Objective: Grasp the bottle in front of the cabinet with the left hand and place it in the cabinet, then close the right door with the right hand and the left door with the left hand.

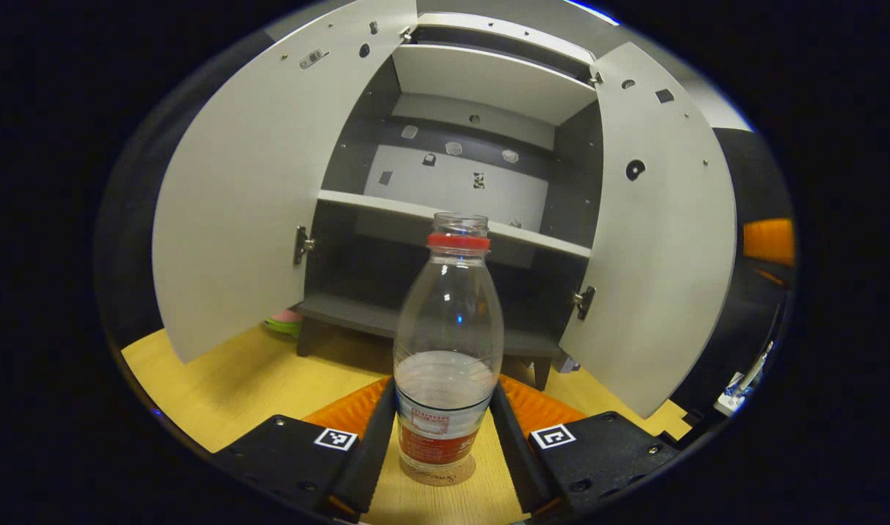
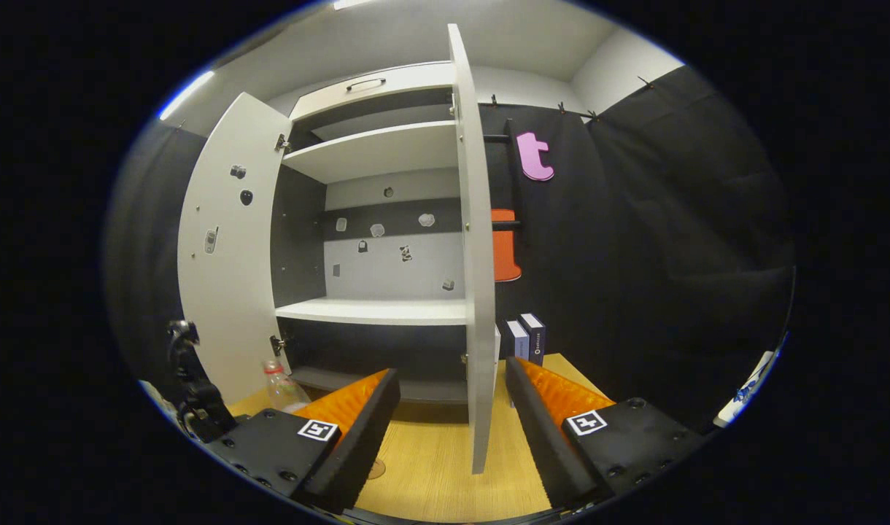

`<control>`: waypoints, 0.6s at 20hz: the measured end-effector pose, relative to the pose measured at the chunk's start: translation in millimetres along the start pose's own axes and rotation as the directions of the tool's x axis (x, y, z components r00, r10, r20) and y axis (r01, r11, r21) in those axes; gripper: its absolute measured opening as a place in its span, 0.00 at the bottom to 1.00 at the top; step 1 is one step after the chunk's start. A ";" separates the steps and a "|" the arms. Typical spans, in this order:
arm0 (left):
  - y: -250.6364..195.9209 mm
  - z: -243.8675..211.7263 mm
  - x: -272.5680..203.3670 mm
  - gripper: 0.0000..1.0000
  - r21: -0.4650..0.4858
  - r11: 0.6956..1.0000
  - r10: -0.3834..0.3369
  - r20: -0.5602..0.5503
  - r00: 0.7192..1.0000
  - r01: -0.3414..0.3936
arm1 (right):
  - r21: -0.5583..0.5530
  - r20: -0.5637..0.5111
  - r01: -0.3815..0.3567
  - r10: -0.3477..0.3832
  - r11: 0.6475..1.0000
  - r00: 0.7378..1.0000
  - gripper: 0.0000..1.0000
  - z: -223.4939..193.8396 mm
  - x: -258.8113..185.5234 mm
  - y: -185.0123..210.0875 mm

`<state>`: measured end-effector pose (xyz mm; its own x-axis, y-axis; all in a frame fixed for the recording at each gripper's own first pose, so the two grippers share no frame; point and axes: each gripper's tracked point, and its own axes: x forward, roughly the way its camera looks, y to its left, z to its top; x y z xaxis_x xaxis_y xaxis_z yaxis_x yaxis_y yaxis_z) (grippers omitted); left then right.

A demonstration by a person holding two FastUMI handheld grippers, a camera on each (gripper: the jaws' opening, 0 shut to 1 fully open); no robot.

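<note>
Left gripper (image 1: 443, 437) sits low over the pale wooden tabletop (image 1: 219, 394) with its two fingers flanking the clear plastic bottle (image 1: 449, 350); from my seat they look to be right against its labelled lower body on both sides, though I cannot tell for sure that both are pressing. That bottle has a red neck ring, no cap that I can see, some water in its lower half and a red and white label; it stands upright on the tabletop, in front of the grey cabinet (image 1: 452, 182). Both cabinet doors stand wide open: the left door (image 1: 241, 189) swung out on one side, the right door (image 1: 656, 240) on the other, with a white shelf (image 1: 387, 204) across the middle and a dark lower compartment behind the bottle.

On my other feed, the right gripper (image 2: 452, 423) has its fingers spread wide with nothing between them, and the right door's edge (image 2: 474, 292) stands upright just beyond the gap. I can see the bottle (image 2: 281, 386) small, down by the foot of the left door (image 2: 226, 255). Two dark boxes (image 2: 527, 339) stand on the table beside the cabinet.
</note>
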<state>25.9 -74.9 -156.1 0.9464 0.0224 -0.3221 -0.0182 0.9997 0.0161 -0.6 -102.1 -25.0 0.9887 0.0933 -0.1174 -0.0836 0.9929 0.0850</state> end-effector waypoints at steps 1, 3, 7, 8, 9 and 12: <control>2.6 23.3 -2.8 0.72 0.005 1.000 0.014 0.024 1.000 -0.014 | 0.006 0.002 0.000 0.000 1.000 1.000 0.97 -0.6 -1.2 -7.3; 7.3 73.1 -2.5 0.72 0.029 0.998 0.052 0.077 0.996 -0.054 | 0.013 0.011 0.020 -0.020 1.000 1.000 0.98 -1.3 -3.1 -27.0; -0.4 170.1 21.4 0.72 0.067 0.991 0.101 0.166 0.981 -0.114 | 0.028 0.016 0.096 -0.096 0.995 0.995 0.98 -7.3 -11.8 -70.0; -6.9 192.1 29.2 0.72 0.062 0.992 0.095 0.186 0.978 -0.108 | 0.032 0.014 0.120 -0.121 0.992 0.993 0.98 -9.5 -16.3 -81.4; -14.8 215.1 39.1 0.72 0.062 0.993 0.084 0.205 0.975 -0.099 | 0.036 0.011 0.141 -0.142 0.989 0.990 0.98 -11.0 -18.6 -91.4; -38.9 272.6 73.7 0.72 0.100 0.993 0.031 0.244 0.969 -0.056 | 0.042 -0.002 0.197 -0.197 0.980 0.980 0.98 -15.0 -26.3 -119.9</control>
<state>184.3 -114.7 77.6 0.9955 0.0501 -0.0807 -0.0394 0.9909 0.1284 -18.4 -222.5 -46.9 0.9856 -0.1040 -0.1334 0.1180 0.9878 0.1017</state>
